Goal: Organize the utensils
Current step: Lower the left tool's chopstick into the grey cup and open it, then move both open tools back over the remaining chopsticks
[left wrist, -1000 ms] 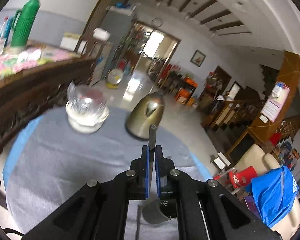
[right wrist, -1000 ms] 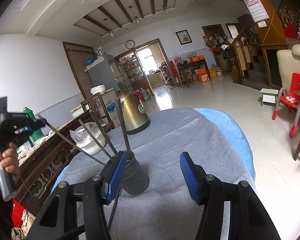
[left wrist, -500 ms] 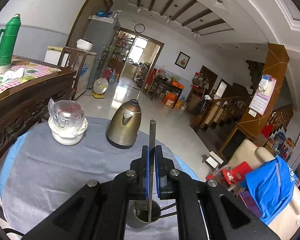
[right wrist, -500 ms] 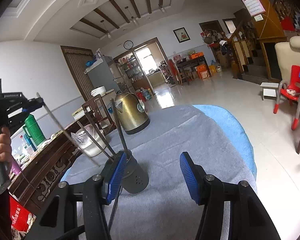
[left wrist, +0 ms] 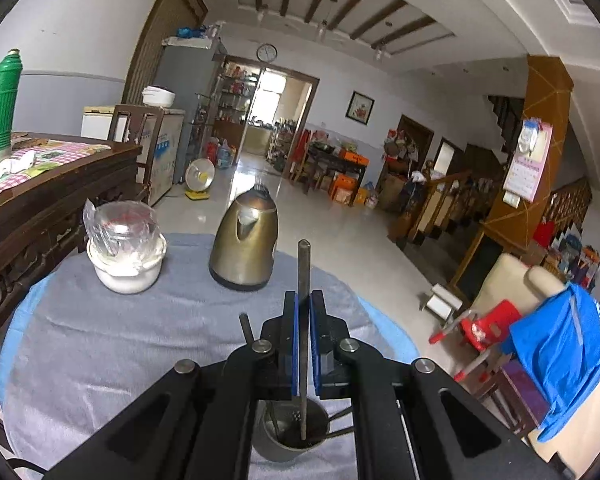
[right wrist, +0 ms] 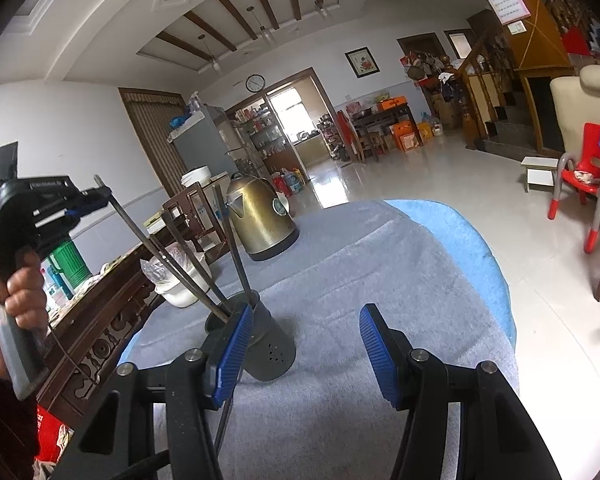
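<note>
- Left claw [left wrist: 304, 336]: blue pads pinched tight on a slim dark metal utensil [left wrist: 303, 280], gripped partway along its shaft.
- Utensil standing almost upright between the pads in the left wrist view, top end poking above the claw, lower end dipping inside the mouth of the grey holder cup [left wrist: 296, 436] just beneath the claw.
- Seen from the right wrist view: same utensil slanting from the left claw [right wrist: 96, 196] at upper left down into the holder cup [right wrist: 268, 352] (tilted in this view, not upright).
- Left claw carried by a hand [right wrist: 16, 300] wrapped round its handle, at the left edge of the right wrist view.
- Two further dark utensils [right wrist: 236, 240] already leaning in the cup, fanned apart at their tops.
- Right claw [right wrist: 304, 354]: held about half open, nothing between the blue pads; cup just beyond and beside its left pad, whether touching cannot be told.
- Cup resting on the grey cloth of the counter [right wrist: 380, 264], a blue cover showing at the rim.
- Farther back on the counter: brass-coloured kettle [left wrist: 244, 244] and a white bowl [left wrist: 126, 268] with clear plastic over it, well apart from the cup.
</note>
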Motion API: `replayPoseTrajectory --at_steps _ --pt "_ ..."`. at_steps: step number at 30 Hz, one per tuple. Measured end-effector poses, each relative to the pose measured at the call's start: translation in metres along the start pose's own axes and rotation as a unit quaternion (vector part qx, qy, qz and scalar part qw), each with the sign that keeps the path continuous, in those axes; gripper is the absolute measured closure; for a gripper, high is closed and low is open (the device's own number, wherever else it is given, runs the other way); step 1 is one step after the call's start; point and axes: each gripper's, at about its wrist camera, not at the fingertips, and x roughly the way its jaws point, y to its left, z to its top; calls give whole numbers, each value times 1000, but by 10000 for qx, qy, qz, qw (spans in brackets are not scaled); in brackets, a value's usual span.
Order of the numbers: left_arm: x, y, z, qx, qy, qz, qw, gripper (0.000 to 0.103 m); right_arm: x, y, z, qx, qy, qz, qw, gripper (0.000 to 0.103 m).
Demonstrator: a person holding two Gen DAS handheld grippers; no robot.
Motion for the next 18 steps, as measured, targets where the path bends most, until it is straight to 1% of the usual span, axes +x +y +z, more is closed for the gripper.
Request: replayPoseTrajectory --at_steps 5,8,9,10,15,18 --pt "4 2 -8 89 383 -37 9992 97 0 2 -1 -25 23 13 10000 43" --pt "-5 7 -10 104 366 -32 9993 95 1 5 -1 -57 31 33 10000 43" --pt "-9 11 -11 93 341 -18 9994 92 1 7 -1 -76 34 39 10000 43" --pt "-15 17 -12 57 313 -6 9995 88 1 8 -1 -98 44 48 9999 43" --pt "-39 49 -23 -186 297 143 9993 80 3 22 -5 -238 127 161 9995 43" --pt "-51 75 -39 -329 408 357 9980 79 6 34 -10 -382 210 248 9987 43"
